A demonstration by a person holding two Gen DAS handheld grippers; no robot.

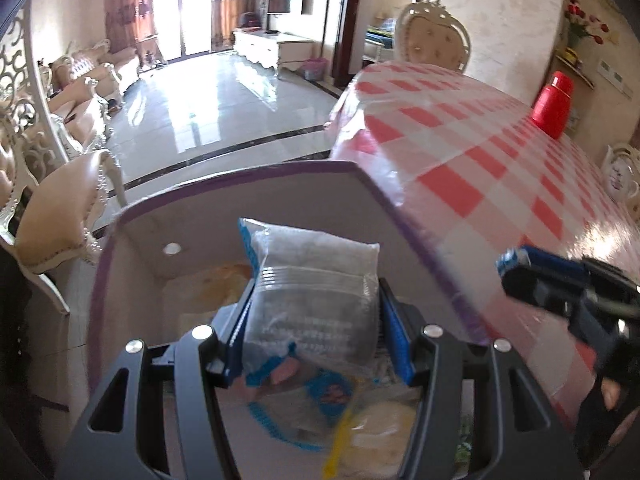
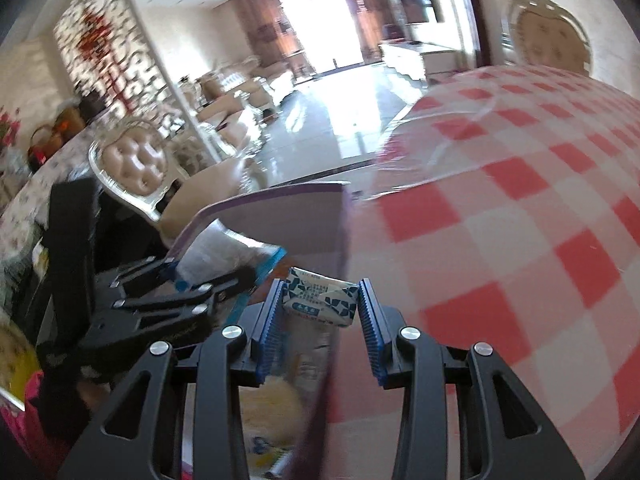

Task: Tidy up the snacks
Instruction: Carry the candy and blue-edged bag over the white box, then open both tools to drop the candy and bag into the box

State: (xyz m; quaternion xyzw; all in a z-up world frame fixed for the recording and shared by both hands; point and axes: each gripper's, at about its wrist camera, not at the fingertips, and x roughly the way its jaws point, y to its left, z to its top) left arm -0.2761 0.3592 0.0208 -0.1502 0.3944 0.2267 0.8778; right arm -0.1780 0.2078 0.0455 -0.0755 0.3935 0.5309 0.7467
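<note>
Left hand-held gripper (image 1: 314, 320) clamped on clear snack bag (image 1: 316, 284), held over purple-rimmed box (image 1: 280, 196). Right hand-held gripper (image 2: 320, 308) clamped on small blue-white packet (image 2: 320, 296), beside box wall, above checkered table (image 2: 500, 220). More snacks below in box.

Both wrist views close above the shared purple-rimmed box (image 1: 224, 216) (image 2: 280, 216).

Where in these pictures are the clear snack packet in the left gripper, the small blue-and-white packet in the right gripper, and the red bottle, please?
clear snack packet (image 1: 316, 300), left wrist view, on its ribbed clear middle.
small blue-and-white packet (image 2: 320, 298), right wrist view, on its printed face.
red bottle (image 1: 554, 106), left wrist view, on its body.
</note>
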